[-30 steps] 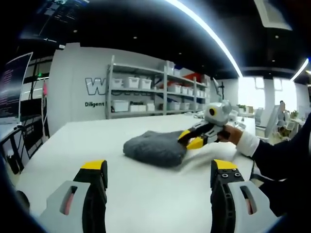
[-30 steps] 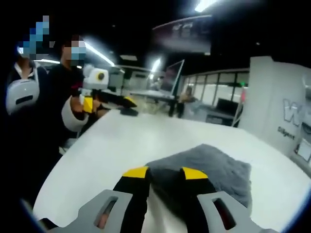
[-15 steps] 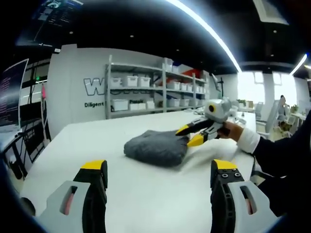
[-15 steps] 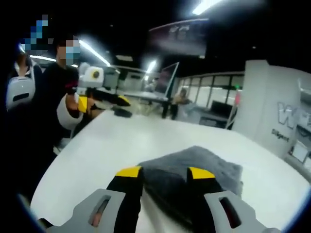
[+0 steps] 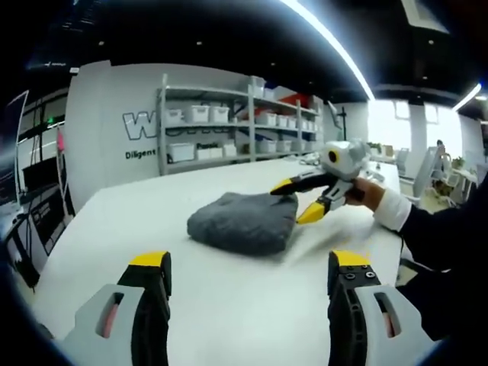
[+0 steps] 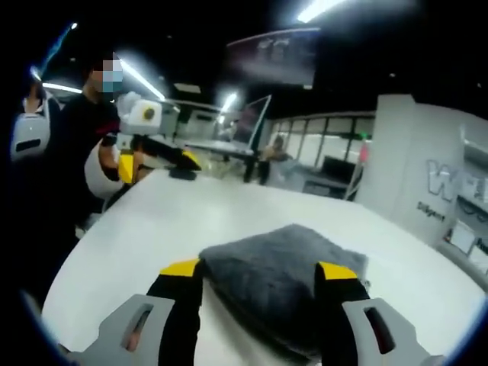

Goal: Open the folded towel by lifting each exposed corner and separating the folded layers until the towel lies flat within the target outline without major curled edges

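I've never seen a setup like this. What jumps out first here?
A folded grey fluffy towel lies mid-way across a bare white table. The right gripper, black with yellow tips, has its open jaws straddling the towel's near edge. The left gripper hovers open, well short of the towel.

Folded grey terry towel [image 6: 278, 263]: near edge hidden behind right gripper [image 6: 259, 268] jaws. Shelf bins [image 5: 200, 114] beyond left gripper too small to read; wall lettering [image 5: 142, 123] cut by shelf.
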A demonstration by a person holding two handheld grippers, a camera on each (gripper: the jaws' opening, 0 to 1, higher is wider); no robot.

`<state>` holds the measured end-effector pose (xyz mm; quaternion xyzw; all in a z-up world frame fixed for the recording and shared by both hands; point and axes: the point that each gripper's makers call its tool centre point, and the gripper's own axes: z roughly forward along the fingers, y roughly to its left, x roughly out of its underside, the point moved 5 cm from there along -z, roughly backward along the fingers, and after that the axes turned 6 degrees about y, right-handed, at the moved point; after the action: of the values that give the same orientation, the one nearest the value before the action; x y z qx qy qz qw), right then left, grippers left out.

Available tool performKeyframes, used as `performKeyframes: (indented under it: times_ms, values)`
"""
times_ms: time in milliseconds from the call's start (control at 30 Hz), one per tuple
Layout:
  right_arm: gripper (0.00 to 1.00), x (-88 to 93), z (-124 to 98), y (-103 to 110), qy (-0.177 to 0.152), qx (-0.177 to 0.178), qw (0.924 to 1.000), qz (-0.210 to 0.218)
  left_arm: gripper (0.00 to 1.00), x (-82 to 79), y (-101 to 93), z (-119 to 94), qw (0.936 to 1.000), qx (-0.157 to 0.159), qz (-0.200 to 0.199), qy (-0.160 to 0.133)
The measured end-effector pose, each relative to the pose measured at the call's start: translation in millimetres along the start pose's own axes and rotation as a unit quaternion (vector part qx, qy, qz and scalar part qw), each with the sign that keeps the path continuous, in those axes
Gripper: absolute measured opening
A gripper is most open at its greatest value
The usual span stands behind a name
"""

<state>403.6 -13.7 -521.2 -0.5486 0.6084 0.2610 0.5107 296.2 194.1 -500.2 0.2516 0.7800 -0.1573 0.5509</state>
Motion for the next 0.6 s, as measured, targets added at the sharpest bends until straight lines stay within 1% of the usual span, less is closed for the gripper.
performKeyframes:
  times_ms: [67,133,233,267,400,433,467,500,533,600]
  values:
    - [0.62,-0.1,-1,-1,0.000,0.002,1.0000,0.000,0.81,-0.6,-0.5,3,1.0000,0.002,0.004,0.003]
    - [0.64,0.3,-2,-2,-0.001,0.005,1.0000,0.003,0.78,-1.8,-1.6,7,0.9999,0.009,0.006,0.005]
    - [0.68,2.1,-4,-5,0.002,0.015,0.9999,0.003,0.77,-5.1,-4.3,12,0.9998,0.014,0.015,0.002]
    - [0.69,2.5,-5,-7,0.003,0.018,0.9998,0.003,0.77,-5.4,-5.4,14,0.9996,0.017,0.023,0.005]
    - [0.69,4.0,-6,-9,0.004,0.022,0.9997,0.006,0.75,-8.3,-4.0,17,0.9994,0.016,0.031,0.005]
    - [0.70,5.3,-7,-10,0.001,0.024,0.9997,0.007,0.74,-9.5,-3.4,17,0.9994,0.016,0.032,0.005]
    - [0.71,6.8,-7,-12,0.010,0.030,0.9995,0.007,0.72,-11.0,-3.2,18,0.9993,0.019,0.032,0.002]
    - [0.71,7.2,-8,-14,0.009,0.034,0.9994,0.006,0.70,-11.8,-3.2,19,0.9992,0.021,0.032,0.003]
    - [0.72,7.4,-8,-15,0.009,0.036,0.9993,0.007,0.68,-11.9,-3.2,20,0.9991,0.021,0.036,0.007]
    - [0.71,7.2,-10,-17,0.007,0.040,0.9991,0.011,0.66,-11.9,-2.7,22,0.9988,0.020,0.043,0.014]
